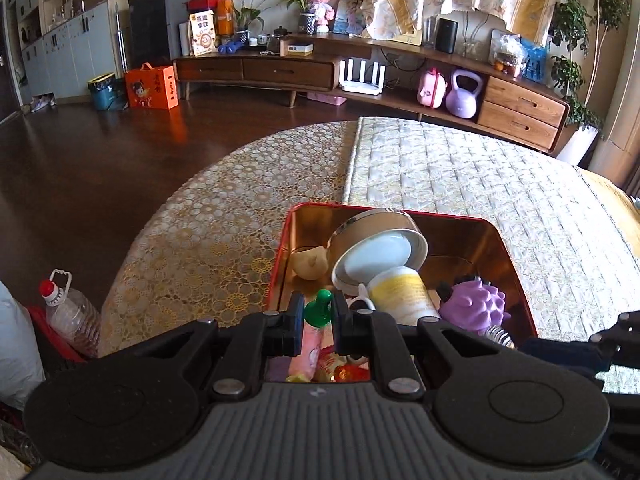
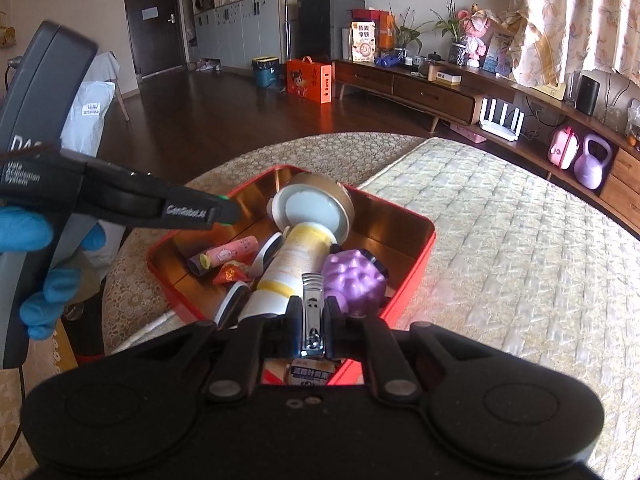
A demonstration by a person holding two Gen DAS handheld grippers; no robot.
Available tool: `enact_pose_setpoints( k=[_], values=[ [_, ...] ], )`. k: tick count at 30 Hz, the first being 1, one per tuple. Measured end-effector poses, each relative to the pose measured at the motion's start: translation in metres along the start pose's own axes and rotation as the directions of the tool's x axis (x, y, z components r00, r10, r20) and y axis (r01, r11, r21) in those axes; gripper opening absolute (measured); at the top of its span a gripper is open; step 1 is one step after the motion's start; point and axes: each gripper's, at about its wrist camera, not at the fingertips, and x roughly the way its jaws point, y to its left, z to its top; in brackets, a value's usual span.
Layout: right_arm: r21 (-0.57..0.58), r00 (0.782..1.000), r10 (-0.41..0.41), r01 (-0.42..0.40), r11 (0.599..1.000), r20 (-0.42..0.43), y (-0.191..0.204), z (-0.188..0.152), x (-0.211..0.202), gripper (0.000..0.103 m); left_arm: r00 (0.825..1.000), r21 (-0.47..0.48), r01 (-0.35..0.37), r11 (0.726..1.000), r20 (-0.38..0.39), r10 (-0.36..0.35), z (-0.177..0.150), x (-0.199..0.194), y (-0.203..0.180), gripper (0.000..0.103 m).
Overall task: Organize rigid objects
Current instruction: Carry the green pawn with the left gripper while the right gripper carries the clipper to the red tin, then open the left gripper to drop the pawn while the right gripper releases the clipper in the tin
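Dark wood flooring and a long low sideboard point(image 1: 256, 70) fill the room behind, and nearer to us a round table under a gold lace cloth point(image 1: 208, 216) carries a quilted mat point(image 1: 460, 184) with a red tin box point(image 2: 416, 264) at its edge.

We see our left gripper point(image 1: 316, 316) pinching a green pin point(image 1: 319, 307); its rounded head pokes up between the two pads, which press on it from either side, above the near left part of the box. From the right wrist view that same gripper point(image 2: 224, 210) comes in from the left, held by a hand in a blue glove point(image 2: 44, 276), with just a speck of green at its tip.

Our right gripper point(image 2: 314, 320) is clamped on a metal nail clipper point(image 2: 313, 316), which stands lengthwise between the fingers, over the near edge of the box.

Inside the box lie a round tin point(image 1: 380, 244) tipped on its side, a white and yellow bottle point(image 2: 296, 264) (lying flat), a knobbly purple ball point(image 2: 356, 280) and a pink tube point(image 2: 232, 254).
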Motion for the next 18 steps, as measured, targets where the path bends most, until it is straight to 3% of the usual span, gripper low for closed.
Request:
enact_pose_setpoints(
  k=[18],
  values=[
    [0.04,0.998,0.023,-0.02,0.999,-0.059,-0.001,-0.008,0.018,0.01,0.998,0.014,-0.024,1.0,-0.064,0.025,-0.005,0.037,-0.011,0.013]
  ],
)
